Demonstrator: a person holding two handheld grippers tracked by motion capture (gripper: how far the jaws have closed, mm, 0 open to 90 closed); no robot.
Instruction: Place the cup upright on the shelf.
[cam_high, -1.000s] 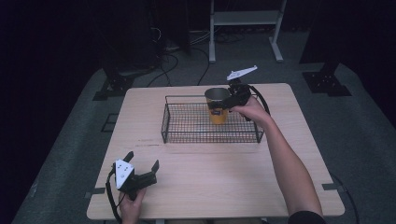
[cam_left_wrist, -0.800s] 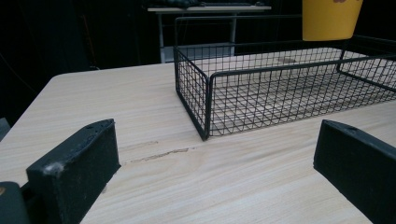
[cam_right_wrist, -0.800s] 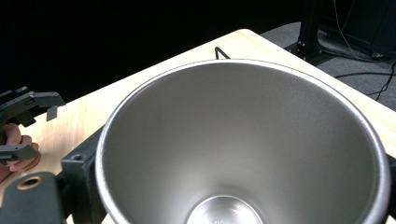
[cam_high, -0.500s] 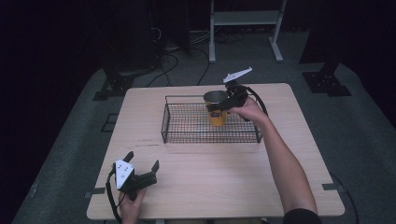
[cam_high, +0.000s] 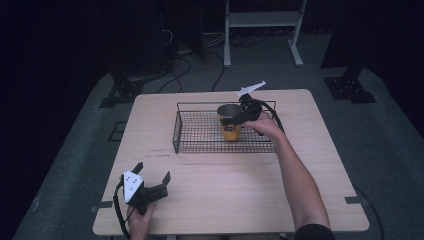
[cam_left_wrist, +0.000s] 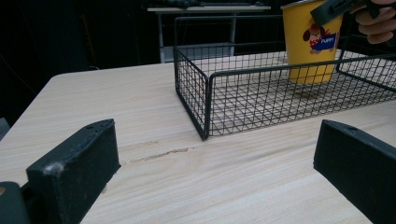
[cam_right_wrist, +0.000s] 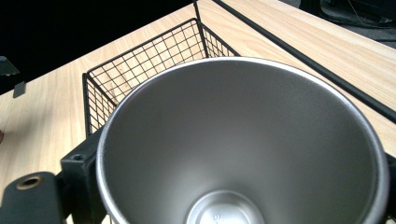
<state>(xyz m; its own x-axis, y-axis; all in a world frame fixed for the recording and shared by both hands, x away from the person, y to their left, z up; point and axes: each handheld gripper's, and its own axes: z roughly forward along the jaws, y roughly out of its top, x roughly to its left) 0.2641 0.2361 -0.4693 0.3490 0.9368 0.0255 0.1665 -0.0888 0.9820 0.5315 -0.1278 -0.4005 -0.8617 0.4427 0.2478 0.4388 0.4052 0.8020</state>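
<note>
A yellow cup (cam_high: 230, 131) with a cartoon label and a steel inside stands upright in the right half of a black wire basket (cam_high: 200, 145). My right gripper (cam_high: 232, 119) is shut on the cup, one jaw on each side just under the rim. In the right gripper view I look straight down into the empty cup (cam_right_wrist: 243, 140). In the left gripper view the cup (cam_left_wrist: 310, 51) sits at or just above the basket (cam_left_wrist: 205, 107) floor. My left gripper (cam_high: 152, 172) rests open near the table's front left corner, nothing between its jaws.
The basket sits at the back middle of the wooden table (cam_high: 225, 195). A metal stand (cam_high: 262, 20) and cables lie on the dark floor beyond the far edge. Bare tabletop stretches between the basket and my left gripper.
My right gripper and the cup have shifted a little lower and toward the person inside the basket. The left gripper has not moved.
</note>
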